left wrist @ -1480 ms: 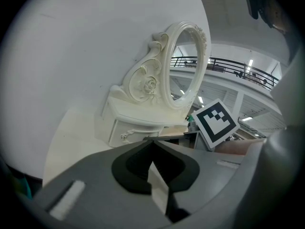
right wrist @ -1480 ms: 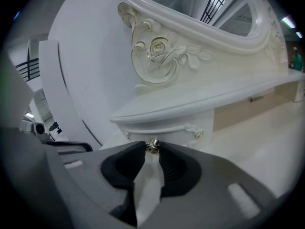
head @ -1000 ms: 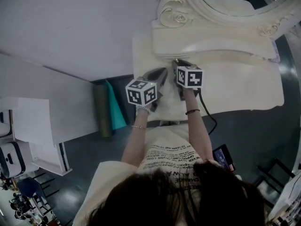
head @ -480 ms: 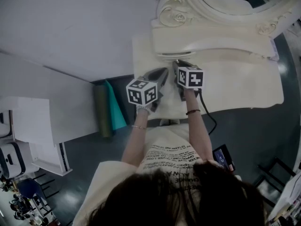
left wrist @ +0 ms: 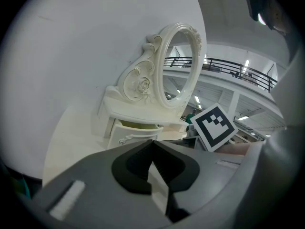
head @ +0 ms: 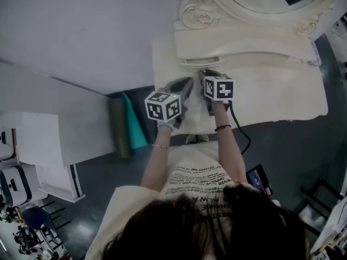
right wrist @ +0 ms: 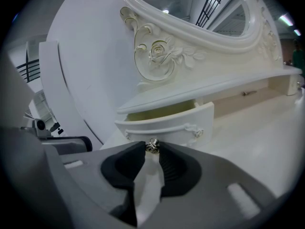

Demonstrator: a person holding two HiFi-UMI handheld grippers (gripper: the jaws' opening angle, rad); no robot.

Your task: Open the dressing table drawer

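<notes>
While my right hand-held gripper [right wrist: 152,148] grips the knob [right wrist: 153,145], the drawer [right wrist: 167,122] is ajar.
At its 9 o'clock my left hand-held gripper [left wrist: 153,142] is closed, empty.

The place reads as a furniture set staged inside a large hall rather than a lived-in home. An ornate cream dressing table [head: 271,91] with a carved oval mirror [left wrist: 180,63] stands against a bare white partition panel [head: 81,31] on a dark, glossy floor [head: 293,150]. Past the panel's edge, the left gripper view shows an upper gallery with a black railing [left wrist: 233,70] and ceiling strip lights [left wrist: 246,62]. More white furniture [head: 32,145] stands at the left.
</notes>
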